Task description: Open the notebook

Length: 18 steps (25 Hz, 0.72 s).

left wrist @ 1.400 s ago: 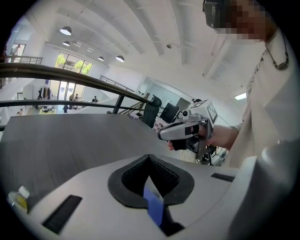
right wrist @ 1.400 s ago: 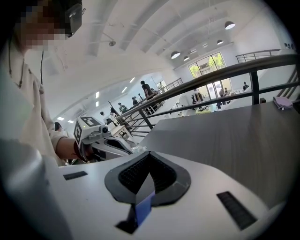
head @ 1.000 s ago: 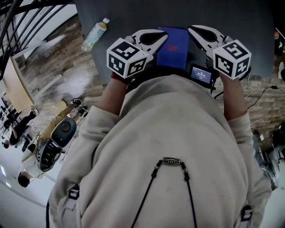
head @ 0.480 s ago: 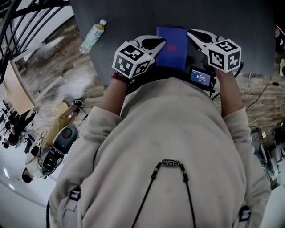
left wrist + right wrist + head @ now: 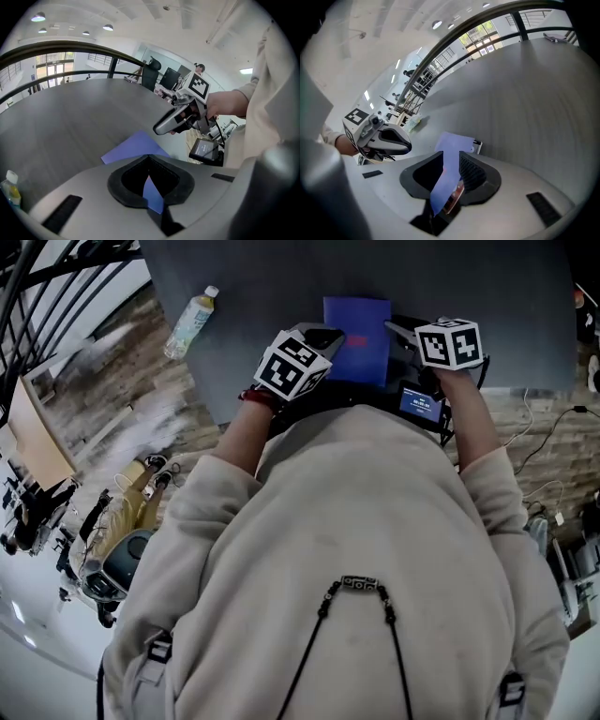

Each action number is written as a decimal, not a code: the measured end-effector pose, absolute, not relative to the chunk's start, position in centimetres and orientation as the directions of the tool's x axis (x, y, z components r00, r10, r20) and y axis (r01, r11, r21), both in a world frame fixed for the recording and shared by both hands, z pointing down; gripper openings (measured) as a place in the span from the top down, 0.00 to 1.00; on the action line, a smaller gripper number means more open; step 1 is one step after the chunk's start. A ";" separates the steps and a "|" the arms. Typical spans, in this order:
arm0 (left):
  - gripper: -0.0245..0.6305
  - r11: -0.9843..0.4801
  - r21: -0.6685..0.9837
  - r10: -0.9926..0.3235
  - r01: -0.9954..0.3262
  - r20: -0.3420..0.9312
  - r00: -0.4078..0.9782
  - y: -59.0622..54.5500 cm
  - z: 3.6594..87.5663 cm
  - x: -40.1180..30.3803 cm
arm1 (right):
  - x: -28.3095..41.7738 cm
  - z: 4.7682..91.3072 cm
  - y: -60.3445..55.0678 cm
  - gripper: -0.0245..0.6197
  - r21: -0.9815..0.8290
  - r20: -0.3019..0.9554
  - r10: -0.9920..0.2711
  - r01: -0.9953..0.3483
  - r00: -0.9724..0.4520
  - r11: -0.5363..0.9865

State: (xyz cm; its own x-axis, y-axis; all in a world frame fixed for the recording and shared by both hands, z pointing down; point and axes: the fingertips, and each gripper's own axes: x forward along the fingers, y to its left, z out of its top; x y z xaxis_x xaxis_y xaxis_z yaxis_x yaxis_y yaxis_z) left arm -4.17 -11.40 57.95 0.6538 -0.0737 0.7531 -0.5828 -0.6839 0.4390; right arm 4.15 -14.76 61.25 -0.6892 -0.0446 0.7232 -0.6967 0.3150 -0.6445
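Note:
A closed blue notebook with a small red label lies flat on the dark grey table, near its front edge. My left gripper hangs over the notebook's left edge with its tips together and nothing between them. In the left gripper view the blue cover shows just beyond the tips. My right gripper is over the notebook's right edge, its jaws opening. In the right gripper view the notebook shows through the gap, and the pads do not touch it.
A plastic bottle lies at the table's left edge. A small device with a lit screen sits at the person's chest, by the table's front edge. Wooden floor and a railing lie left of the table.
Both grippers have sunk toward the table and closed in on the notebook's sides. The right gripper's jaws have parted.

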 end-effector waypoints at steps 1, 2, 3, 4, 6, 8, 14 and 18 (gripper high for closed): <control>0.95 -0.683 0.440 -0.062 -0.582 0.760 0.648 -11.1 58.4 -4.2 | 4.4 61.9 -14.5 0.81 -0.629 0.742 -0.034 -0.714 -0.669 0.308; 0.95 -0.683 0.441 -0.051 -0.582 0.766 0.640 -10.8 59.0 -4.2 | 4.7 62.5 -14.2 0.81 -0.617 0.757 -0.025 -0.727 -0.653 0.302; 0.95 -0.681 0.444 -0.040 -0.582 0.771 0.635 -10.4 59.5 -4.3 | 4.8 63.0 -14.0 0.81 -0.612 0.765 -0.017 -0.735 -0.644 0.293; 0.95 -0.678 0.450 -0.030 -0.582 0.774 0.633 -10.1 59.9 -4.3 | 4.9 63.5 -13.9 0.80 -0.611 0.769 -0.010 -0.740 -0.639 0.283; 0.95 -0.669 0.466 -0.011 -0.578 0.772 0.635 -9.7 60.8 -4.3 | 5.1 64.2 -13.8 0.80 -0.607 0.777 -0.002 -0.750 -0.630 0.263; 0.95 -0.668 0.476 0.006 -0.572 0.772 0.636 -9.2 61.5 -4.3 | 5.3 65.0 -13.7 0.79 -0.602 0.785 0.005 -0.761 -0.620 0.242; 0.95 -0.678 0.476 0.047 -0.560 0.788 0.613 -8.2 63.3 -4.2 | 5.5 66.6 -13.0 0.79 -0.594 0.799 0.034 -0.777 -0.601 0.208; 0.95 -0.678 0.479 0.082 -0.558 0.803 0.590 -7.6 64.5 -4.3 | 5.6 67.5 -12.5 0.79 -0.584 0.809 0.055 -0.786 -0.586 0.203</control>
